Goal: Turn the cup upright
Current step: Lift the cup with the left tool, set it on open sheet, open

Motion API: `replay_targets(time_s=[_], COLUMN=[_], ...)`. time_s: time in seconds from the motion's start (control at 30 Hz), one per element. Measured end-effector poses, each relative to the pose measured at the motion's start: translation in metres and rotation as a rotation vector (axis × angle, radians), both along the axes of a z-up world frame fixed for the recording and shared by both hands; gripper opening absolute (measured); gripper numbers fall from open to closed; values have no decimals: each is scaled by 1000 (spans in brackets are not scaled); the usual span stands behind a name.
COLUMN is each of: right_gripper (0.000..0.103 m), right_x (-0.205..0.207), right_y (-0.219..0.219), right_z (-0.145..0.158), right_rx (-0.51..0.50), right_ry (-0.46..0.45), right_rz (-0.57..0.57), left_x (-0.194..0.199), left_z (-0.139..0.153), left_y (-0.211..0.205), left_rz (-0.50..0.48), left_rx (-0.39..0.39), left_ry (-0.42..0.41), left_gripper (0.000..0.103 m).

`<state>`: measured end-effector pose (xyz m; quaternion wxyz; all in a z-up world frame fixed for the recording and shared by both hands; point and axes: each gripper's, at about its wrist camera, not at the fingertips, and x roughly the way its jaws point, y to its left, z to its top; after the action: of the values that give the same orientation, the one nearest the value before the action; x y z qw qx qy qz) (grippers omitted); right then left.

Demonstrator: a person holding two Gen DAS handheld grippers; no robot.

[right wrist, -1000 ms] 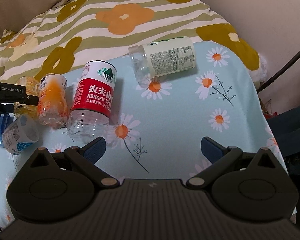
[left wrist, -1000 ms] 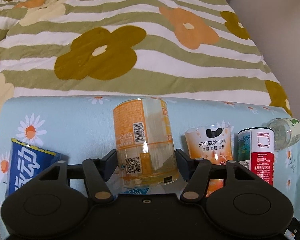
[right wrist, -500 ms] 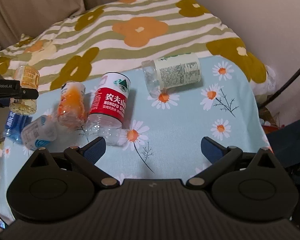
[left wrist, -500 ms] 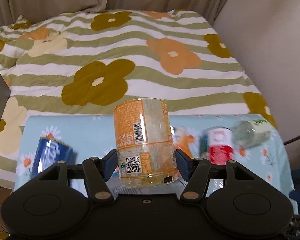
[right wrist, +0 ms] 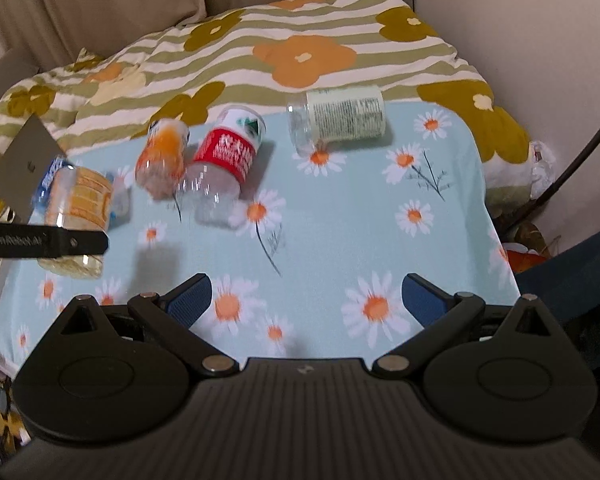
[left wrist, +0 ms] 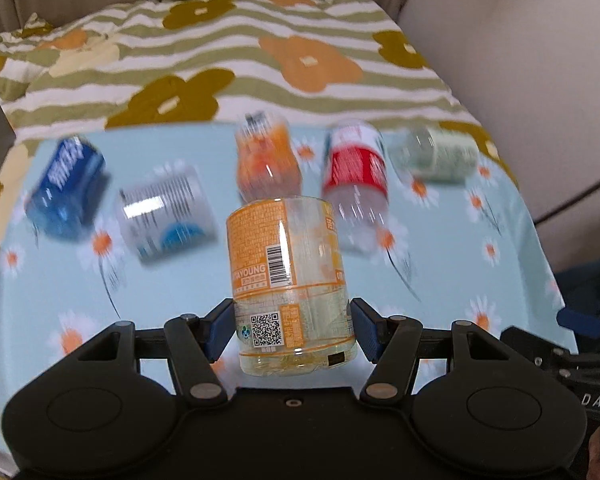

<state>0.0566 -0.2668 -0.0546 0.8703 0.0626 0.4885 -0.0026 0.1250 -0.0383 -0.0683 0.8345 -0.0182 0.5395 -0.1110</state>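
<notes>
My left gripper (left wrist: pixel 287 330) is shut on a clear cup with an orange label (left wrist: pixel 288 276) and holds it in the air above the daisy-print table (left wrist: pixel 160 292). The same cup (right wrist: pixel 78 208) shows at the far left of the right wrist view, clamped by the left gripper's black finger (right wrist: pixel 48 243). My right gripper (right wrist: pixel 306 298) is open and empty, low over the near middle of the table (right wrist: pixel 340 240).
Several cut bottle cups lie on their sides across the table's far half: blue (left wrist: pixel 66 188), white-and-blue (left wrist: pixel 166 214), orange (left wrist: pixel 268 164), red-labelled (left wrist: pixel 356 176), pale green (left wrist: pixel 434 154). A striped floral blanket (left wrist: pixel 260 56) lies beyond. A wall stands on the right.
My left gripper has lifted the orange-labelled cup off the table, pulled back and tilted down. The right gripper has also risen and drawn back, staying open.
</notes>
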Motion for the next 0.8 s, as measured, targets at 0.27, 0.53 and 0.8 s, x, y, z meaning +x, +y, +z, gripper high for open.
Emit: replay_targets(time_s=[0.27,0.53,0.8], right_gripper=[103,103,103], right_x=[-23,-30,-34], right_y=[-8,-9,-12], right_z=[-19,-27,-29], right_rx=[-4,-11,-14], right_ry=[42,62,68], right_rz=[12,28,32], left_x=[-26,-26,-29], left_z=[-41,-68,-67], left_y=[-22,-34,-38], left_rz=[-27,-34,-32], left_rx=[18,44,65], left_ry=[44,62,25], left_gripper=[66,66,87])
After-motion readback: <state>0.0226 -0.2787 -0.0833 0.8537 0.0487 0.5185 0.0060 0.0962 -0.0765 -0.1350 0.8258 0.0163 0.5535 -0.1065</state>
